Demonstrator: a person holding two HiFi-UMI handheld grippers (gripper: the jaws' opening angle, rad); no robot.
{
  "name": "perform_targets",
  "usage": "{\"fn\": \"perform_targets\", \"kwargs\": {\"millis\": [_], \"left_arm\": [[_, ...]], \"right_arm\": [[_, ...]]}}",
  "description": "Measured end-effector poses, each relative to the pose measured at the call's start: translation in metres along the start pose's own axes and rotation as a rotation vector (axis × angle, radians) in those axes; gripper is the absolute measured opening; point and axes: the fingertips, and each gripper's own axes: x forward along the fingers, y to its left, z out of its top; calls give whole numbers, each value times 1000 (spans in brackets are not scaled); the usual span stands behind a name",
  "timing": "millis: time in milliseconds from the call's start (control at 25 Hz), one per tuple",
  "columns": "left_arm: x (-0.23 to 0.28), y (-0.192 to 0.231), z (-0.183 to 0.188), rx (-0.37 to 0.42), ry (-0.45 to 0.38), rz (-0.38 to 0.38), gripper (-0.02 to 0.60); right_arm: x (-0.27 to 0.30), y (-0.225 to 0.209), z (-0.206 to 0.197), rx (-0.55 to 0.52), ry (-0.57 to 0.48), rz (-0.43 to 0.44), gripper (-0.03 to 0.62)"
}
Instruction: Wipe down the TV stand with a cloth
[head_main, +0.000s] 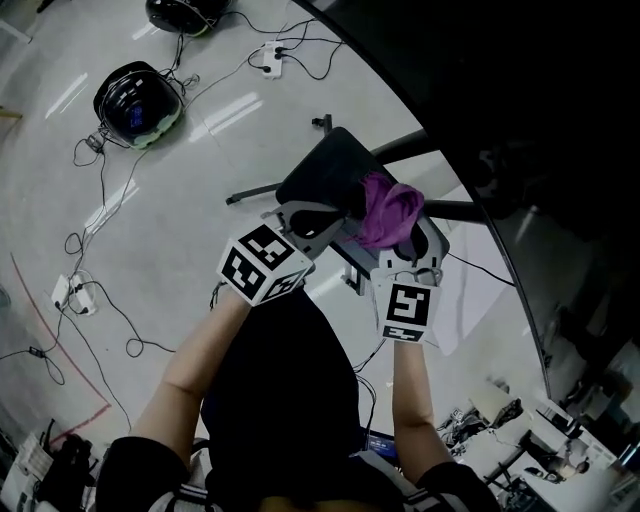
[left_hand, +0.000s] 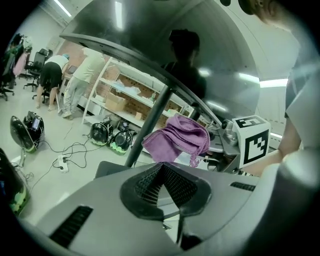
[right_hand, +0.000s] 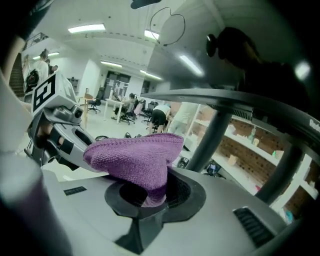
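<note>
Two square-patterned marker cubes are showing in the head view, the left cube (head_main: 265, 263) and the right cube (head_main: 409, 310), each in black and white. The right gripper (right_hand: 150, 194) is pinching the purple cloth (right_hand: 136, 156), its fingers closed on a fold while the rest is bunching above them. The left gripper (left_hand: 162, 186) is carrying nothing, its fingers pressed together. The cloth is hanging over the near edge of the TV stand (head_main: 325, 168)'s dark base plate, just beside the left gripper. A big dark screen (head_main: 520, 100) is looming above. The pale floor (head_main: 200, 200) is strewn with cables (head_main: 100, 290), a power strip (head_main: 270, 55) and black-and-green helmets (head_main: 135, 100); shelves (left_hand: 135, 95) and people (left_hand: 52, 75) are standing behind.
</note>
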Motion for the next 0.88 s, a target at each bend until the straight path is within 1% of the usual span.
{"fn": "perform_targets", "kwargs": {"millis": [200, 360, 480, 600, 720, 800, 880], "left_arm": [[20, -2, 8, 42, -36, -15, 6], [32, 17, 14, 65, -47, -7, 6], [40, 38, 24, 75, -70, 14, 6], [46, 52, 40, 81, -104, 30, 6], [47, 61, 51, 97, -120, 34, 6], [47, 65, 51, 95, -124, 36, 6], [48, 67, 47, 85, -118, 35, 6]], "right_arm": [[16, -15, 5, -140, -63, -68, 74], [36, -27, 21, -192, -111, -117, 73], [48, -37, 31, -289, -105, -171, 72], [56, -52, 42, -364, -116, -251, 72], [61, -68, 53, -438, -127, -325, 72], [61, -73, 57, -492, -125, -368, 72], [62, -76, 56, -517, -116, -383, 73]]}}
